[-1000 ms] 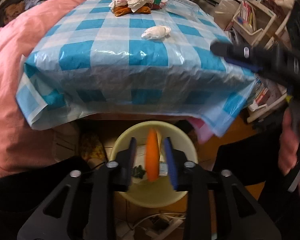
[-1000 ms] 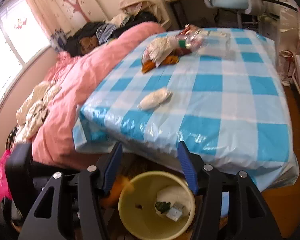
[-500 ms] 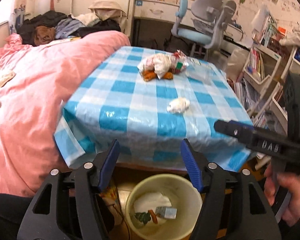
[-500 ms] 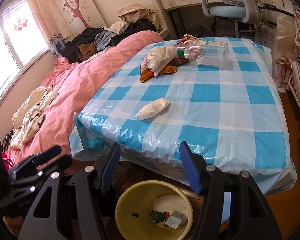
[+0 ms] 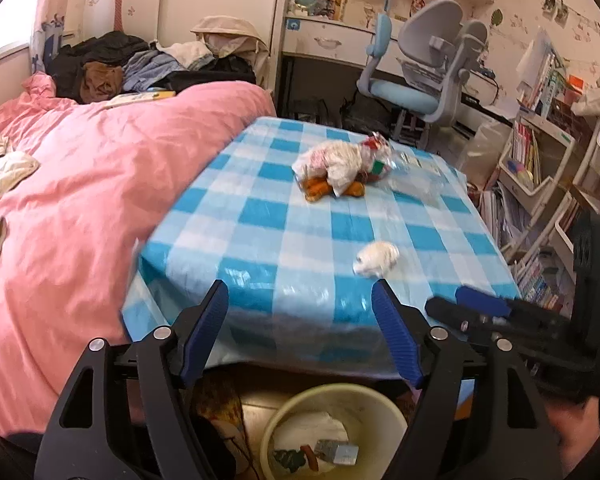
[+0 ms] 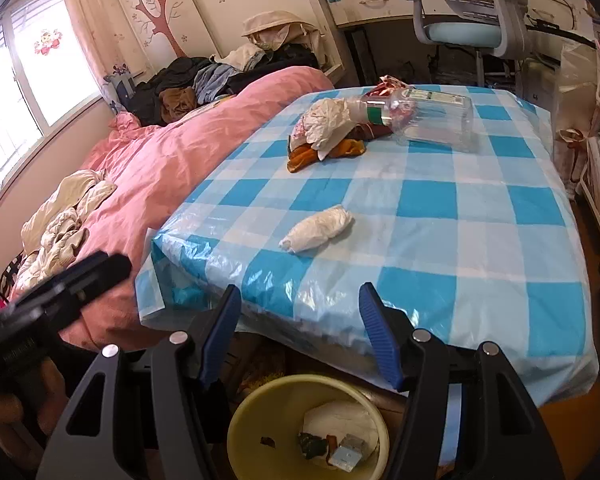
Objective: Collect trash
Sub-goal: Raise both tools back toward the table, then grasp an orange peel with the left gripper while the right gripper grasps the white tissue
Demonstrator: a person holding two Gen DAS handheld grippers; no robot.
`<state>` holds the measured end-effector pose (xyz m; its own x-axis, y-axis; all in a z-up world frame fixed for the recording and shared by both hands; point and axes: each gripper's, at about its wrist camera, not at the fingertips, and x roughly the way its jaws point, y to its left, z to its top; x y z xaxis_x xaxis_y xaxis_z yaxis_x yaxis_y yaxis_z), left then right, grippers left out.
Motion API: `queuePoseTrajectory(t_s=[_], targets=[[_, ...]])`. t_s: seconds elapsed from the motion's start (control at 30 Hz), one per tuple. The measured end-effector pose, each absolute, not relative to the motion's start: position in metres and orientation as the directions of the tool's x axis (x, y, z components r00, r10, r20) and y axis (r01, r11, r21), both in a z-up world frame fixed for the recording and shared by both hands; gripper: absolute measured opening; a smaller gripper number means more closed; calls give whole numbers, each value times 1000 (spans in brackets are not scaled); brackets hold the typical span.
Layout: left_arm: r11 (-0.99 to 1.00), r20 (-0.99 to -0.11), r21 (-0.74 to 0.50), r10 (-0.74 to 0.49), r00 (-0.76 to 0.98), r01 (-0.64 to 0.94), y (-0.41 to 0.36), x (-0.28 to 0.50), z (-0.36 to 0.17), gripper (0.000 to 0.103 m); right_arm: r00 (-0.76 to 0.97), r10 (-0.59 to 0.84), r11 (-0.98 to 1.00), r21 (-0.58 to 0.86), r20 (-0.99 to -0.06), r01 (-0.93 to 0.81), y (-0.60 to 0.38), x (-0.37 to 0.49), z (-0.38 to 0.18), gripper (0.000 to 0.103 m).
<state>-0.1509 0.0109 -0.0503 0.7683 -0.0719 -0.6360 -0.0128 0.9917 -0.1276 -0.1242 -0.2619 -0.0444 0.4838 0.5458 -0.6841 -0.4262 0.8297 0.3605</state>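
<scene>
Here, crumpled white tissue [image 6: 318, 229] lies on glossy checked tablecloth [image 6: 480, 248].

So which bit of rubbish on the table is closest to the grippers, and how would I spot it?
Start at the table under the blue-and-white checked plastic cloth. On its near half, alone, lies a small crumpled white paper wad. Unlike the heap of white wrapper, orange peel and clear plastic bottle at the far end, it touches nothing else.

A home bedroom is shown: a bed [image 5: 100, 184] covered by a pink quilt, a study chair [image 5: 424, 76], bookshelves [image 5: 540, 160], and a tree decal [image 6: 156, 16] on the wall.
</scene>
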Motion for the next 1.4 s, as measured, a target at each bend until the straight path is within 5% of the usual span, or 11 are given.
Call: queuePoseTrajectory(t_s=[0.5,0.63,0.77,1.1,1.3,1.4], targets=[[997,-679,-73,-46,733,-5,32,-37,-42,73,455,511,845,330,-729,-420,-211,-75,-67,59],[997,-724,-70,-71,686,30,25,2,-58,73,451,468,862,281,-760,-422,-203,-59,-76,50],[996,-761,-47,-84,643,74,10,39,-79,70,446,444,867,247,-777,-433,-206,-47,-76,30],[993,-818,-3,-68,571,114,-20,106,-122,68,346,368,833,140,-863,-536,-223,-16,-64,26],[989,-826,32,-55,561,144,-28,117,-127,25,311,409,836,216,-858,-504,-233,-5,-74,26],[989,-834,9,-74,547,148,-22,112,-125,18,311,417,829,217,-854,-515,-230,-7,-72,25]])
